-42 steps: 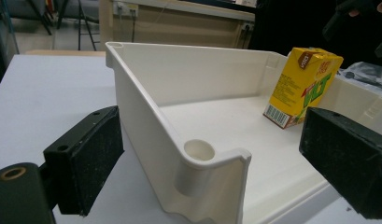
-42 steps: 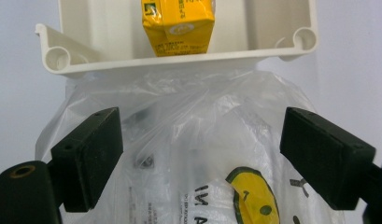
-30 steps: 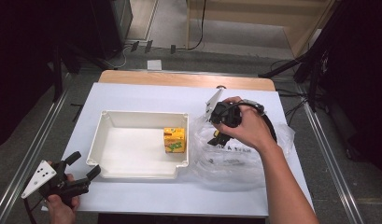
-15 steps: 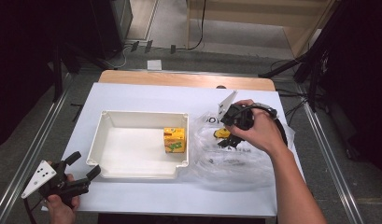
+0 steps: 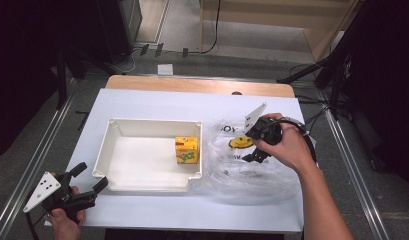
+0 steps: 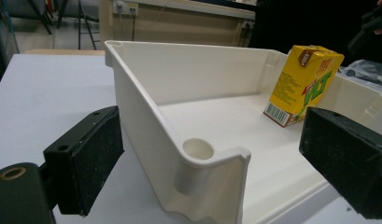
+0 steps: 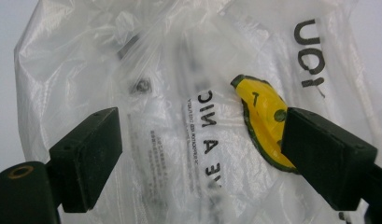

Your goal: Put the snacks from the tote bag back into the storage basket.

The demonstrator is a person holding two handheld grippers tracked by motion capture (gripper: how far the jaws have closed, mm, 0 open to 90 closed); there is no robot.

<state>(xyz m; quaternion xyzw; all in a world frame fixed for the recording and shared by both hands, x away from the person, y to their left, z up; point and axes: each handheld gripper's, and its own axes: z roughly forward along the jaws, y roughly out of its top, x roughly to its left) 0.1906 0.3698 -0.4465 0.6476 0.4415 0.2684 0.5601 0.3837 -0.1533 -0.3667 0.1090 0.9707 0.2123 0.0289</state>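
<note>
high view: right gripper (image 5: 253, 150) (jaws apart) tips down over the plastic bag (image 5: 252, 170), wrist bent.

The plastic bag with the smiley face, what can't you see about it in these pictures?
- Plastic bag, high view: the hand and right gripper cover part of the print.
- Right gripper view: the smiley face is half hidden behind one jaw; the black letters run off the edges.
- The small grey print is too blurred to read.
- Whether anything is inside the bag cannot be told through the crinkles.
</note>
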